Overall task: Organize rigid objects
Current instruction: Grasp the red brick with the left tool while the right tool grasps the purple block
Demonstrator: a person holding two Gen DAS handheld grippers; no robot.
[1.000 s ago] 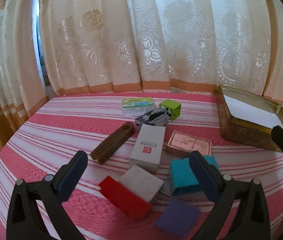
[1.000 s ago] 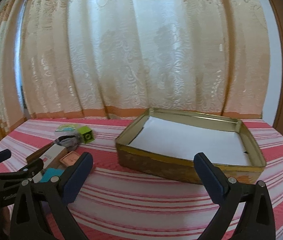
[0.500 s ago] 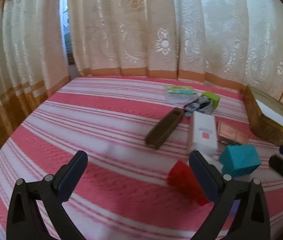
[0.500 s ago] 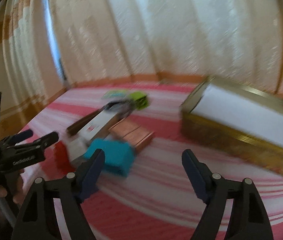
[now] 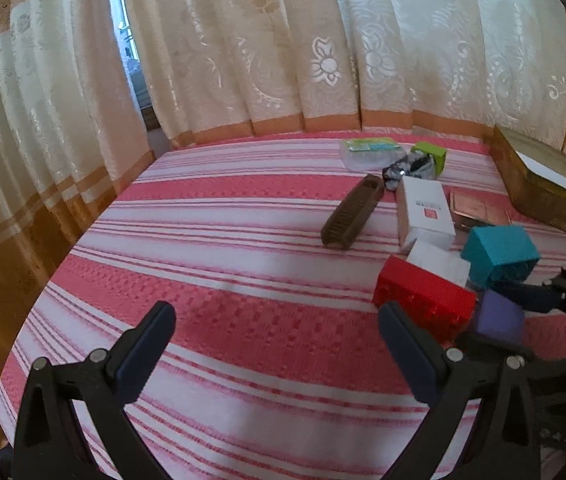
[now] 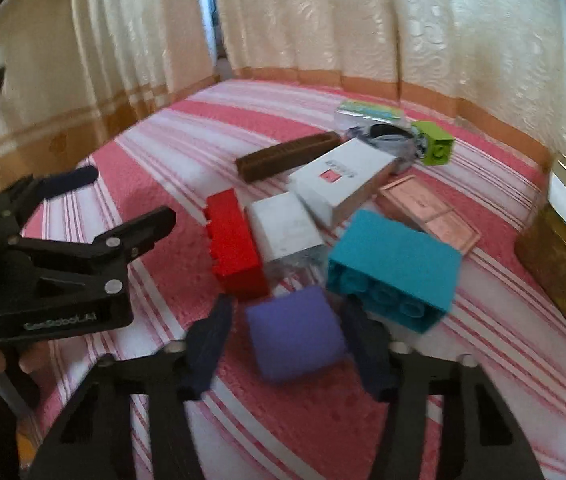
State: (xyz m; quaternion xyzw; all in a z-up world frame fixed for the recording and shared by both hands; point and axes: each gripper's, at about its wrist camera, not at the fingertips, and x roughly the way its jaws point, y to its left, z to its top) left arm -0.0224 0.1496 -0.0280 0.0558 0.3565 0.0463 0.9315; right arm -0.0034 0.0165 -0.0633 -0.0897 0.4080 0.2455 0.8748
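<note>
Left wrist view: your left gripper (image 5: 277, 344) hangs w/ fingers wide apart, nothing btwn, red brick (image 5: 423, 298) just right of them.

Right wrist view: your right gripper (image 6: 287, 340) fingers closing round purple block (image 6: 295, 332), just below red brick (image 6: 235, 244); contact unclear.

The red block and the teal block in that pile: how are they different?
The red block is long and narrow; the teal block is broader and chunkier. The red block lies beside the white box, away from the right gripper; the teal block sits by that gripper's closing jaws, which flank the purple block. Both are studded toy bricks tipped on their sides.
</note>
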